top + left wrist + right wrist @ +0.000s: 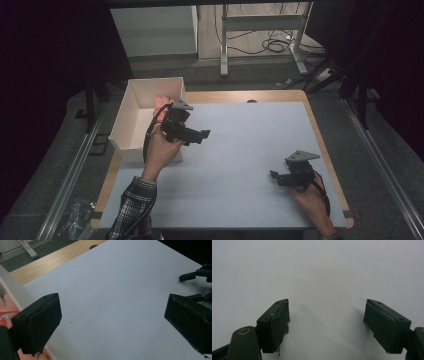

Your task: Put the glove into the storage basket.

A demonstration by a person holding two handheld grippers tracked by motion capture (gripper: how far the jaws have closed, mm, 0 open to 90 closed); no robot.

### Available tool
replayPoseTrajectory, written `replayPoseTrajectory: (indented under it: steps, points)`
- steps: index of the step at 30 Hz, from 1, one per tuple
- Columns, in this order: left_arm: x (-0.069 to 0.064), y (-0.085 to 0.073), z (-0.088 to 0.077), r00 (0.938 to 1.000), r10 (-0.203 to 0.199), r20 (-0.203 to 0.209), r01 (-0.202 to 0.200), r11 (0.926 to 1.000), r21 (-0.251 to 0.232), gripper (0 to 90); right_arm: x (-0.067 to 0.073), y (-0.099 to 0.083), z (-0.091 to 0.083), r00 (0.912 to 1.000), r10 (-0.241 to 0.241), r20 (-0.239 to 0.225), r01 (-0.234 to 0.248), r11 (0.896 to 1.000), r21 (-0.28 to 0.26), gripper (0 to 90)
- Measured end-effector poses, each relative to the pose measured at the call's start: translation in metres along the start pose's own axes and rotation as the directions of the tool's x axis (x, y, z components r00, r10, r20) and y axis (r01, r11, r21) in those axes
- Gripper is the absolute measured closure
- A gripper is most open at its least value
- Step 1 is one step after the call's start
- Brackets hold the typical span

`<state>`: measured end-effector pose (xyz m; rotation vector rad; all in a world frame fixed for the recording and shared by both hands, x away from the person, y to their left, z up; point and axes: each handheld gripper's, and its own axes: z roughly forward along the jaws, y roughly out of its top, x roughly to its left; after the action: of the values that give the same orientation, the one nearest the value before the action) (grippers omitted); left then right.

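My left gripper (200, 136) is held just right of a white box (131, 120), above the pale mat (240, 145). In the left gripper view its jaws stand wide apart and the left gripper (112, 320) is open with nothing between them. The box wall (15, 290) runs along the left of that view, with something pink (6, 312) inside it. The pink thing (161, 102) lies at the box's far end. My right gripper (276, 178) hovers low over the mat's near right part. The right gripper (327, 320) is open and holds nothing.
The mat covers a wooden table (320, 130) whose edge shows along the right and back. Metal rails (70, 175) flank the table. A desk frame (260, 30) with cables stands behind. The right gripper (197, 275) also appears far off in the left gripper view.
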<state>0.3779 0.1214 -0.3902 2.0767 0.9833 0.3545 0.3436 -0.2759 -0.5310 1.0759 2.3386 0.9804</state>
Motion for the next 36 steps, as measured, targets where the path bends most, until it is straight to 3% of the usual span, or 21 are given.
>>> replayPoseTrajectory:
  steps: [9,16,36]
  points:
    - [-0.022,-0.003,0.021,0.9978,0.029,0.059,-0.03,0.9995,0.008,1.3,0.0,0.0,0.0,1.0,0.002,0.0,-0.002,1.0,0.001,20.9]
    - [-0.033,-0.013,0.037,0.9942,0.039,0.1,-0.041,0.999,0.017,1.3,0.0,0.0,0.0,1.0,0.003,0.001,-0.003,1.0,0.002,20.5]
    - [-0.055,-0.051,0.064,0.9881,0.064,0.14,-0.069,0.9972,0.029,1.3,0.0,0.0,0.0,1.0,0.005,0.004,-0.005,1.0,0.003,19.8]
